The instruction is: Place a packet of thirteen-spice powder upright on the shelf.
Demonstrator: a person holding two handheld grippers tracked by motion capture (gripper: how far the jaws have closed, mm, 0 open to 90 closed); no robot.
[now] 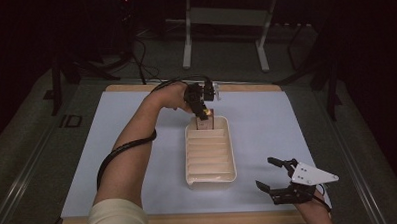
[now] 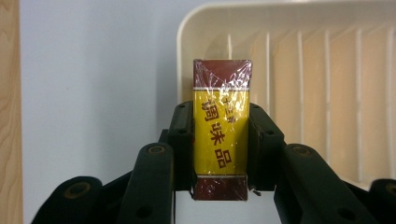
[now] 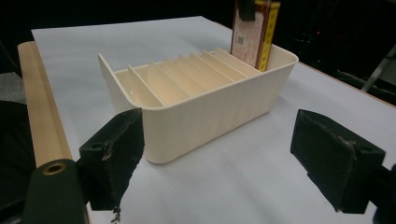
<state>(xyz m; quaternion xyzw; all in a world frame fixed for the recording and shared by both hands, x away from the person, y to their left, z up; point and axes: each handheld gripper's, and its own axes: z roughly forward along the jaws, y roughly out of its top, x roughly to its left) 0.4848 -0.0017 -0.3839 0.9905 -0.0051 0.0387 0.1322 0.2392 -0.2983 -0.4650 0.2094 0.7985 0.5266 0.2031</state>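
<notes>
Yellow-and-maroon packet (image 2: pixel 220 135): upright, pinched on both long sides between the left gripper (image 1: pixel 202 108) jaws, at the slotted tray's (image 1: pixel 233 156) 12 o'clock end slot. Right gripper (image 1: pixel 274 177): jaws spread wide, holding nothing, on the white mat (image 1: pixel 122 124) at the tray's 4 o'clock.

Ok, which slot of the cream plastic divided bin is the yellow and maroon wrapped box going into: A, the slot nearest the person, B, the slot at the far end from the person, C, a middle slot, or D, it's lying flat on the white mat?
B: the left hand-held gripper holds the yellow and maroon wrapped box upright at the far-end slot of the cream plastic divided bin.
</notes>
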